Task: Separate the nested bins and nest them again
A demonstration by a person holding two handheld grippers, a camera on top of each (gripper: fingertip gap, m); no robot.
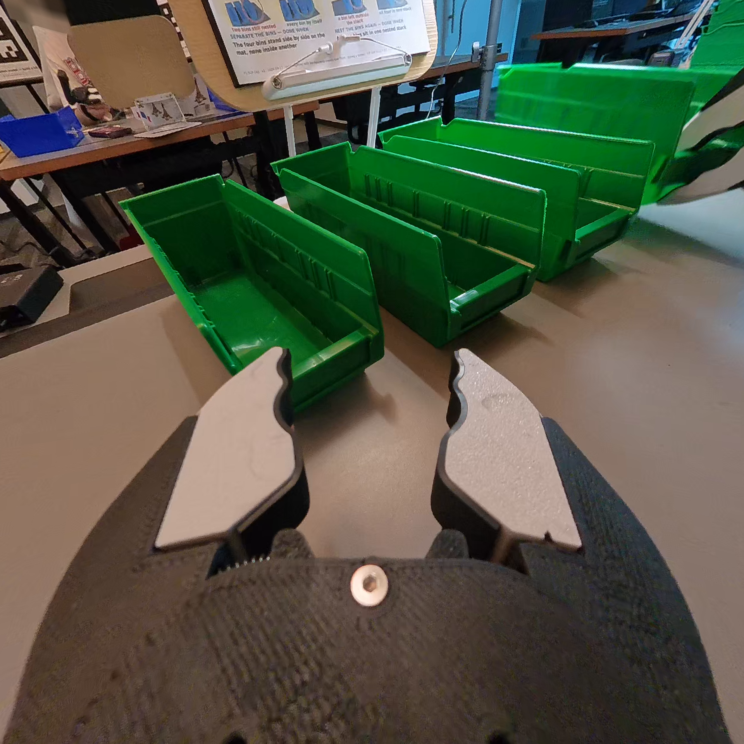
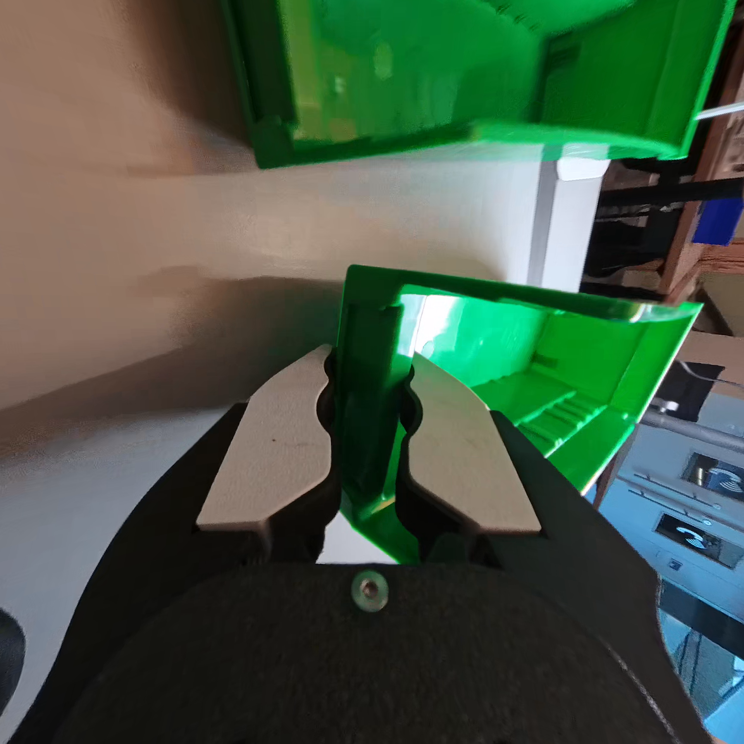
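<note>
Three green bins stand side by side on the grey mat: a near one, a middle one and a far one. My left gripper is open and empty, low over the mat just in front of the near bin. My right gripper is shut on the front lip of a fourth green bin and holds it tilted in the air. That held bin shows blurred at the far right of the left wrist view, beyond the far bin. Another bin lies ahead in the right wrist view.
A stand holding an instruction board rises behind the bins. A wooden table with a blue box is at the back left. A black device lies off the mat's left edge. Shelves and grey drawers are at the right. Some 40 cm of space lies between my two pairs of fingers.
</note>
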